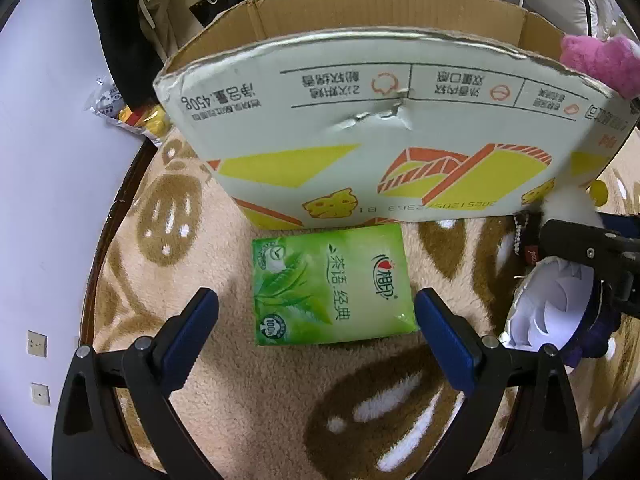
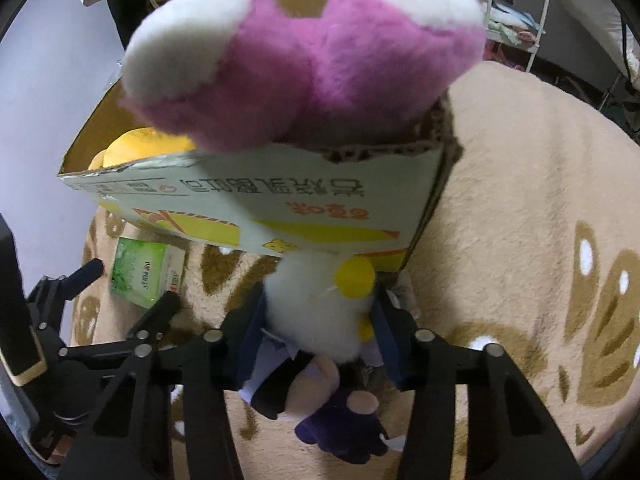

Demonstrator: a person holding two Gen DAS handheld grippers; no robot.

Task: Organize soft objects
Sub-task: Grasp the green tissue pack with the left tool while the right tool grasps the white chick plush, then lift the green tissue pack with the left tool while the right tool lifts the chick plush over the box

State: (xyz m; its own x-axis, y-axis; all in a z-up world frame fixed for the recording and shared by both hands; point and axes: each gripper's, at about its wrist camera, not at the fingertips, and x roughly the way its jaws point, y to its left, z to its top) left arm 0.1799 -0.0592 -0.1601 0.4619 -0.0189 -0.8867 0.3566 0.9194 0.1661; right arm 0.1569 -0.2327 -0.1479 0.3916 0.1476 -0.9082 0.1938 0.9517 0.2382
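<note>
Your right gripper (image 2: pixel 320 320) is clamped on a plush toy (image 2: pixel 316 312): both fingers press the white body from the sides, and its pink ears rise far in front of the camera, up to the rim of the cardboard box (image 2: pixel 256 200). The toy hangs in the air just before the near wall of the box, so it is not inside yet. I judge this to be the step in hand: lift it over the rim and let it go.

Your left gripper (image 1: pixel 316 332) is spread wide and holds nothing. The green tissue pack (image 1: pixel 332 284) lies on the blanket (image 1: pixel 280 400) just ahead of its fingertips, between them, with its far edge touching the foot of the box (image 1: pixel 360 120).

Beyond the near wall, the right wrist view shows something soft and yellow (image 2: pixel 148 148) already inside the box, so a part of the work seems done. I cannot tell what else lies in there.

What is left, as far as can be seen: the toy and the tissue pack. A small plastic bag (image 1: pixel 124 112) sits at the left of the box; whether it belongs to the task is not clear.
</note>
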